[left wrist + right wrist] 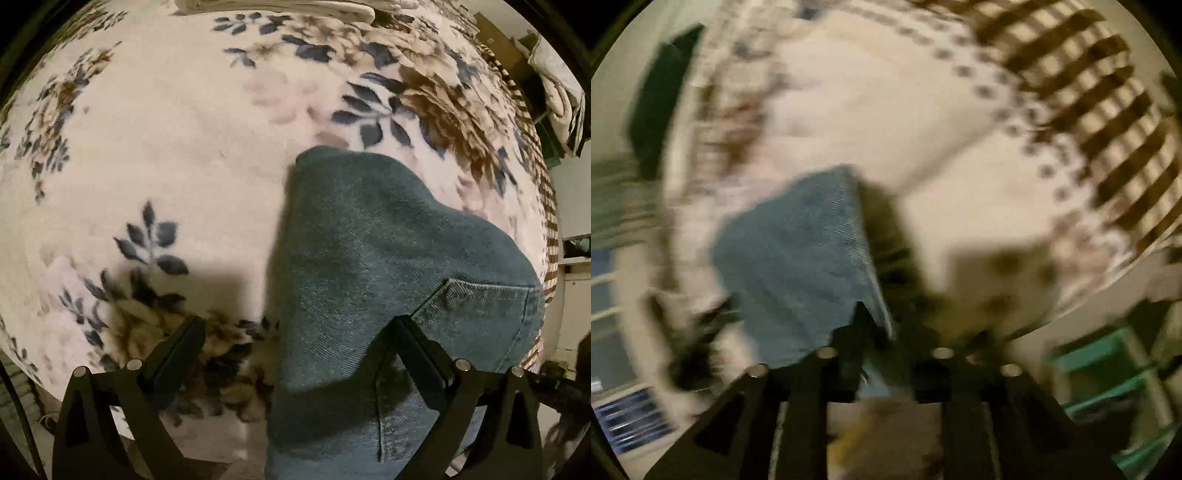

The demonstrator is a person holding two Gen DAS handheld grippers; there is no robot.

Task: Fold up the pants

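The blue denim pants lie on a cream floral blanket, with a back pocket showing at the right. My left gripper is open above the near end of the pants, its right finger over the denim and its left finger over the blanket. In the blurred right wrist view my right gripper is shut on an edge of the pants and holds the cloth lifted above the blanket.
Folded pale bedding lies at the blanket's far edge. A brown checked border runs along the blanket's side. Green plastic crates stand on the floor at the right, beyond the bed edge.
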